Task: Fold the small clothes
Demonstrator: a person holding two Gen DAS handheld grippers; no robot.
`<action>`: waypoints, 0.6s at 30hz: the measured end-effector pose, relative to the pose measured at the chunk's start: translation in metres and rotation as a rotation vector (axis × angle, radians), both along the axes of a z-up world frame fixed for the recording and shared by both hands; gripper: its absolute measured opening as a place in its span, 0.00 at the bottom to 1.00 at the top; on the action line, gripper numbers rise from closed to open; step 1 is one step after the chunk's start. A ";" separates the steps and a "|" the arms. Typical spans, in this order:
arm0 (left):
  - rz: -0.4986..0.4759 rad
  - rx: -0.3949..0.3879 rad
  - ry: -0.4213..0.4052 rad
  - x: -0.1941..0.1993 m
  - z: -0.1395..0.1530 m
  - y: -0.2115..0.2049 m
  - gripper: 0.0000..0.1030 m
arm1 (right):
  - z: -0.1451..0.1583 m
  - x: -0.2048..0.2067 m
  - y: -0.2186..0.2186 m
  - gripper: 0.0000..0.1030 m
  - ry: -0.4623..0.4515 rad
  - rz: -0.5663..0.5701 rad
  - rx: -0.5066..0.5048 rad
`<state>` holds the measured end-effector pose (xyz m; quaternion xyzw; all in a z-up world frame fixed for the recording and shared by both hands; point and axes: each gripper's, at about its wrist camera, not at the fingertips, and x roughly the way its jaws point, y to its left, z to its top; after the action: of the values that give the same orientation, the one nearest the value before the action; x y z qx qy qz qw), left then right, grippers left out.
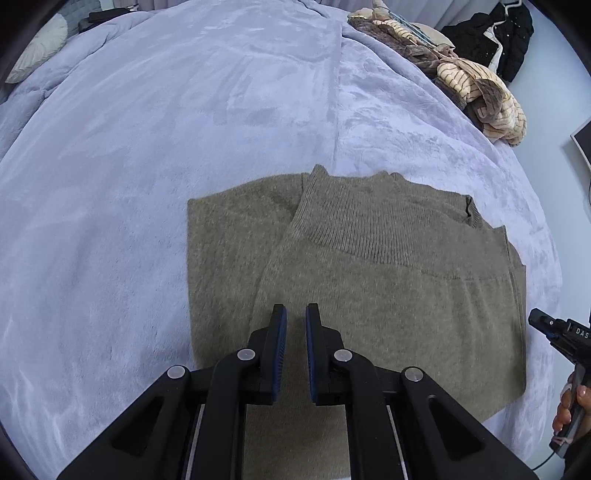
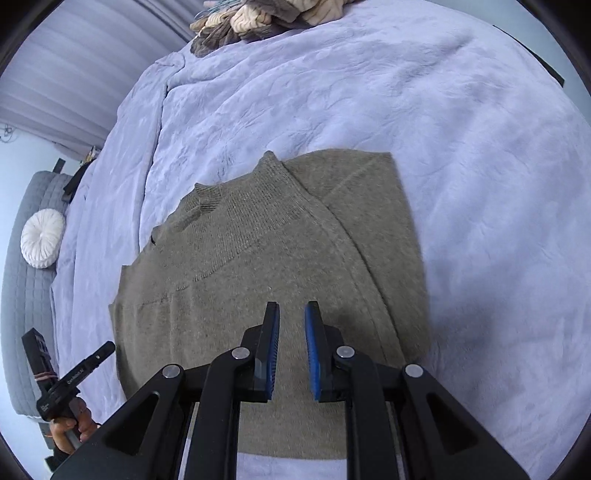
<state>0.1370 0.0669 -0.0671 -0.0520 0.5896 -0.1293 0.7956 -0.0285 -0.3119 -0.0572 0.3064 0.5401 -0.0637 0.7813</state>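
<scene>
An olive-brown knit sweater [image 1: 369, 266] lies folded into a rough rectangle on the lilac blanket [image 1: 166, 147], ribbed band and sleeve laid across its top. It also shows in the right wrist view [image 2: 280, 258]. My left gripper [image 1: 296, 314] hovers over the sweater's near part, jaws slightly apart and holding nothing. My right gripper [image 2: 291, 314] hovers over the sweater too, jaws slightly apart and empty. The right gripper's body shows at the right edge of the left wrist view [image 1: 565, 339], and the left gripper's body at the lower left of the right wrist view [image 2: 70, 380].
A pile of striped beige and brown clothes [image 1: 472, 81] lies at the blanket's far edge, also in the right wrist view [image 2: 258, 18]. Black garments [image 1: 495, 37] hang beyond. A round white cushion [image 2: 42, 238] sits on a grey quilted surface [image 2: 22, 295].
</scene>
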 end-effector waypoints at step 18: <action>0.051 0.045 0.038 0.014 -0.028 0.019 0.11 | -0.038 0.011 -0.016 0.06 0.091 0.031 -0.096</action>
<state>0.1514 0.0862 -0.0952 -0.0514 0.6057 -0.0949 0.7883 -0.0179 -0.3276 -0.0956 0.2569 0.5762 -0.0911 0.7705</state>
